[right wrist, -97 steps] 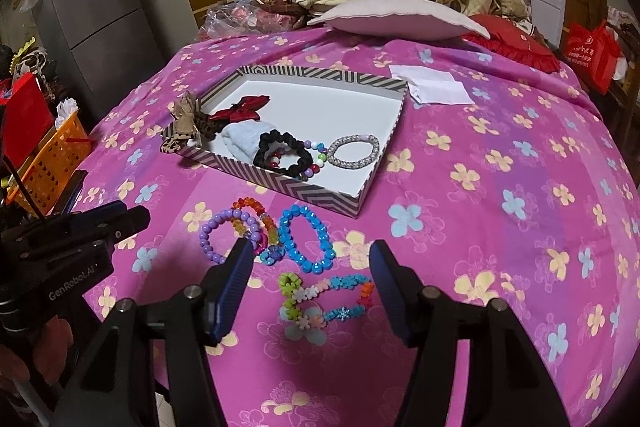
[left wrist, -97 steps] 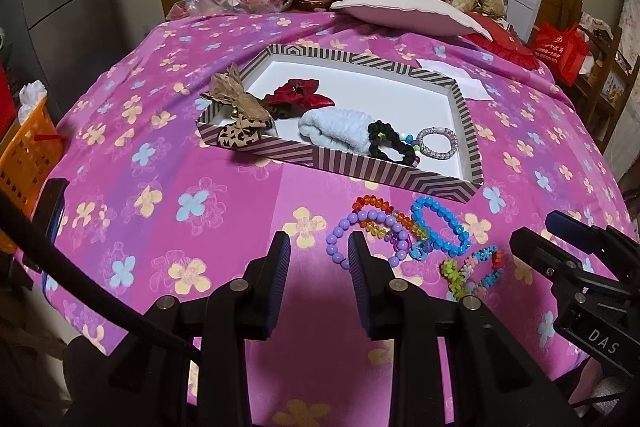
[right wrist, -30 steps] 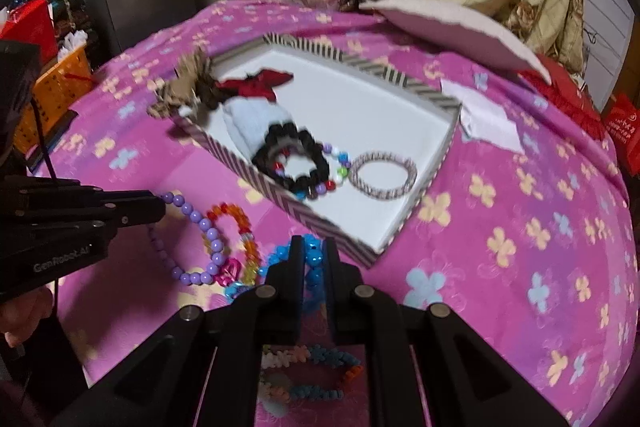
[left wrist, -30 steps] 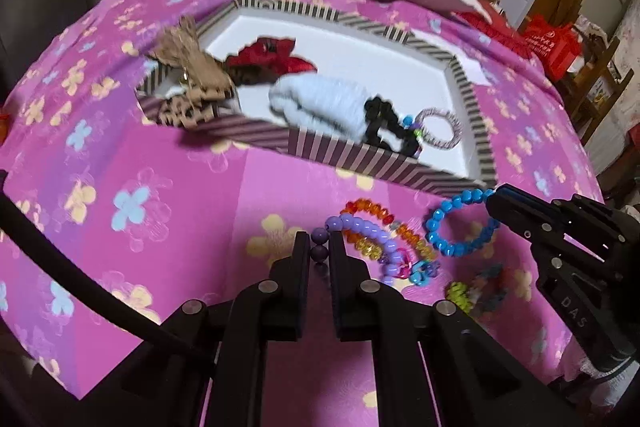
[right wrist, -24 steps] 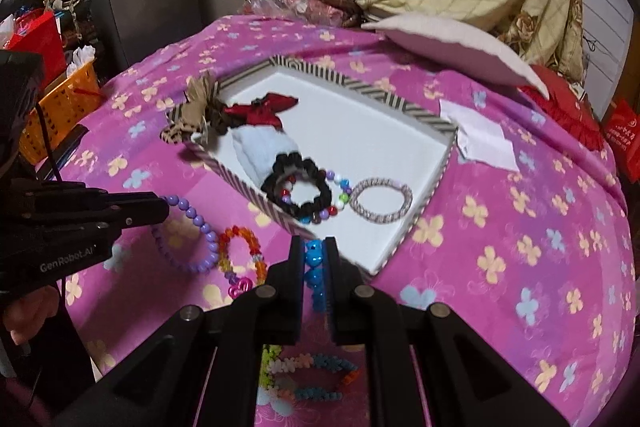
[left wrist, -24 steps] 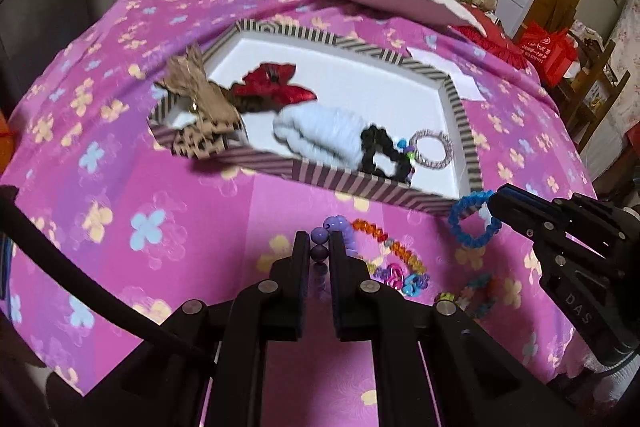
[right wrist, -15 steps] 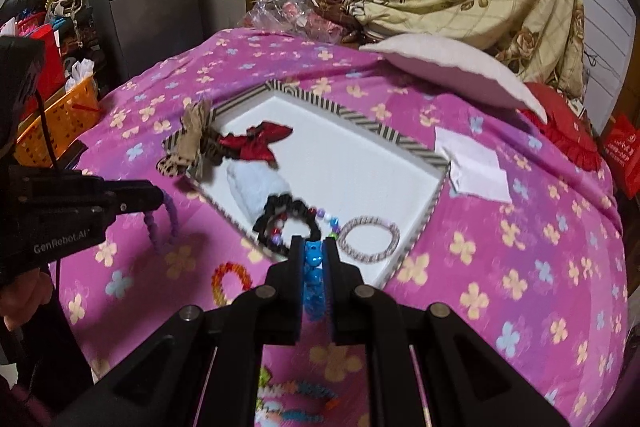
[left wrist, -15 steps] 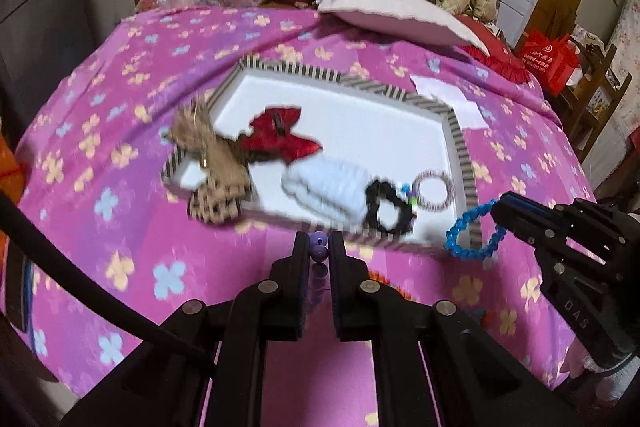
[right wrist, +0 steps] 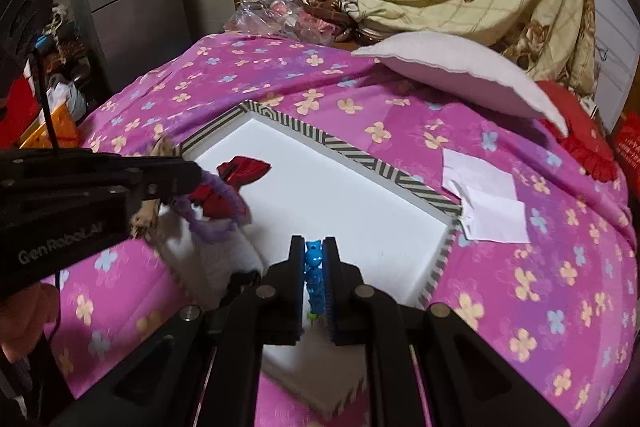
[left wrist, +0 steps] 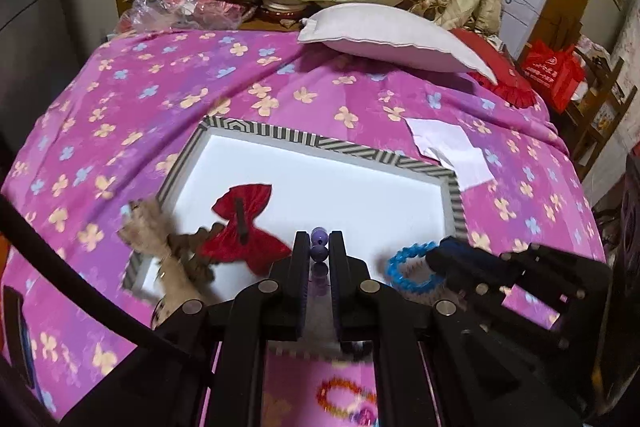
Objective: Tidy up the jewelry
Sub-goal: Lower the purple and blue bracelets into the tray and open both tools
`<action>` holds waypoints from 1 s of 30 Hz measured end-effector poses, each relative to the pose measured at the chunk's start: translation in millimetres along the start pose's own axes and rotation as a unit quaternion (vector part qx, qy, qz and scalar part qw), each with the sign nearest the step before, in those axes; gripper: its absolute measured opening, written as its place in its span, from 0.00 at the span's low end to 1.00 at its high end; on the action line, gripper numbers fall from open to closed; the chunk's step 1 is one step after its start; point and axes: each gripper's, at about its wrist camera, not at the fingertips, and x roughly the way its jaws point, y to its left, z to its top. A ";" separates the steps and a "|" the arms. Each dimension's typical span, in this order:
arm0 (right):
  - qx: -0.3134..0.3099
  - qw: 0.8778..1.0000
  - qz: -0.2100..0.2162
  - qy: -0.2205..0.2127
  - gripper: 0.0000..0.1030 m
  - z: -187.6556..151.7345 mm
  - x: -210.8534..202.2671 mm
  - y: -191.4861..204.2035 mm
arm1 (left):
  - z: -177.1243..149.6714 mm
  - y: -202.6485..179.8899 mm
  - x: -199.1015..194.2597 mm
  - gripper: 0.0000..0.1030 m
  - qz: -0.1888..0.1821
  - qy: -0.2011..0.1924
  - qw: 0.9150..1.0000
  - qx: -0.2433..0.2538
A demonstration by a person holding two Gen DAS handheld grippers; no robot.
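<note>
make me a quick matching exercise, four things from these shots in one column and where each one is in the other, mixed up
Things:
1. purple bead bracelet
2. blue bead bracelet
3. red bow
4. white paper

Places:
A. lying inside the striped tray
B. clamped in the right tongs
C. on the pink bedspread past the tray's far right corner
D. clamped in the left tongs

Pairs: 1-D, 2-B, 3-A, 4-C
</note>
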 end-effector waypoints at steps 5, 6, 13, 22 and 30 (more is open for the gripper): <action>0.023 1.000 0.008 0.014 0.08 7.8 35.9 -13.9 | 7.5 13.6 43.5 0.30 0.000 0.030 0.999 -0.030; 0.025 1.000 0.005 0.018 0.08 8.2 42.3 -16.5 | 7.1 18.3 52.4 0.30 0.006 0.036 0.999 -0.036; 0.053 0.997 -0.019 0.047 0.08 -0.7 78.1 -44.2 | -1.8 48.8 85.7 0.30 0.043 0.063 0.995 -0.062; 0.045 0.997 -0.039 0.058 0.08 -8.3 90.7 -48.8 | -5.7 38.4 104.5 0.30 0.051 0.073 0.995 -0.046; 0.053 0.995 -0.046 0.067 0.08 -12.9 98.2 -55.0 | -8.0 33.1 108.2 0.30 0.064 0.071 0.995 -0.035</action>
